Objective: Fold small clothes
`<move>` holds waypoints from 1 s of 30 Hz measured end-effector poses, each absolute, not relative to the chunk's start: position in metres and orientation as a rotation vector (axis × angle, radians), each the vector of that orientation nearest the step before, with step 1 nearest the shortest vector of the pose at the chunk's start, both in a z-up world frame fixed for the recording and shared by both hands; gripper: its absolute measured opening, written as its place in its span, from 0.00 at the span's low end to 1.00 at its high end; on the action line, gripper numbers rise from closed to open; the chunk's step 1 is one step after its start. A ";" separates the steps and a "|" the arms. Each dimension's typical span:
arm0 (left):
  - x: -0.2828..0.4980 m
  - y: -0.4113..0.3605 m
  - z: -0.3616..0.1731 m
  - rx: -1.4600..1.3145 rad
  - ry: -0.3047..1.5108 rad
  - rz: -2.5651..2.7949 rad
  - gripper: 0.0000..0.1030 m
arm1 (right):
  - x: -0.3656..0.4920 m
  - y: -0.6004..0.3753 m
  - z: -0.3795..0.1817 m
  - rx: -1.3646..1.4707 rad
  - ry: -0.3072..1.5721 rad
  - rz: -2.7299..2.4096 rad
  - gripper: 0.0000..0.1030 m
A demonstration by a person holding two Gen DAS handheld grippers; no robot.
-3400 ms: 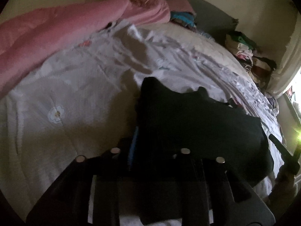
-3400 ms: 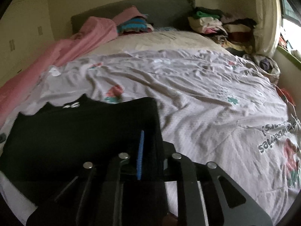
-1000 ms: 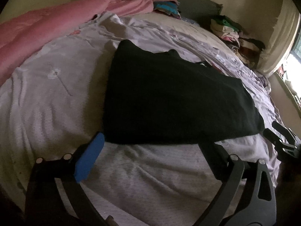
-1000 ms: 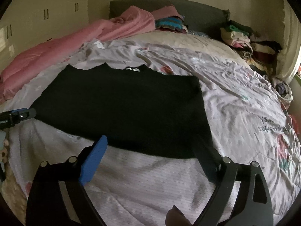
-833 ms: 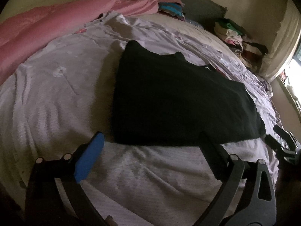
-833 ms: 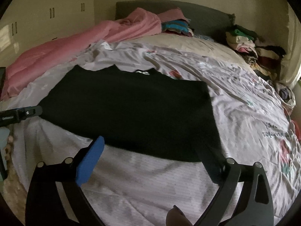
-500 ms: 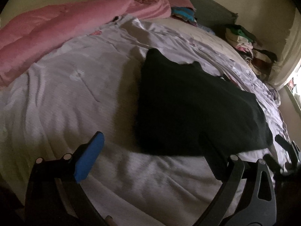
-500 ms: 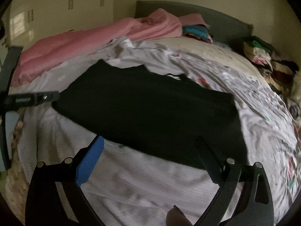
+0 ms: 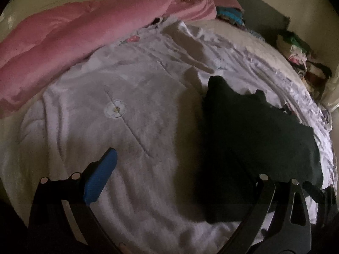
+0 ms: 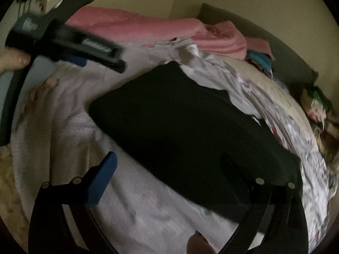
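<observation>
- A black top lies spread flat on the bed, on a pale floral sheet, with its neckline toward the headboard.
- The left hand-held gripper hovers over bare sheet beside the garment's left edge, jaws wide apart and holding nothing; its blue pad is over the sheet and its dark finger is lost against the black cloth.
- The right hand-held gripper hangs over the hem nearest the person, jaws likewise wide apart and empty.
- In the right wrist view the left tool appears blurred at upper left, well apart from the top, with bare fingers resting on the sheet below it.
- Judged from the flat lie of the cloth, the spreading step looks done and the first fold is not yet begun.
- The next move likely calls for each tool to drop onto an edge or corner, pinch one layer cleanly, and carry it across.
- The left side edge and the near hem lie clear and straight, offering ready pinch lines; the far corners are harder to make out in the dim light.
- Open sheet surrounds the garment to the left and front; a pink duvet bounds the far left and a pile of clothes sits at the far right, both well apart.
</observation>
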State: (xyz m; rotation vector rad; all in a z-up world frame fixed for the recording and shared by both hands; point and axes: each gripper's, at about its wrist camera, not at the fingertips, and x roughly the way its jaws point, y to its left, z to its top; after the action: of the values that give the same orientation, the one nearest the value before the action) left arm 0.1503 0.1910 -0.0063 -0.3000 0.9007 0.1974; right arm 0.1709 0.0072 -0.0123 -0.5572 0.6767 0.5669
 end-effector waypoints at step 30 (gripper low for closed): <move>0.236 0.141 -0.009 -0.342 1.024 0.010 0.91 | 0.180 0.012 0.001 -0.631 0.412 0.504 0.07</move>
State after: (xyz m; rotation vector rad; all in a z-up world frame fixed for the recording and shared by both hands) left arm 0.2355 0.1409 -0.0095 -0.3423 1.0242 0.0100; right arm 0.1801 0.0120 0.0005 -0.6310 0.4120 0.5039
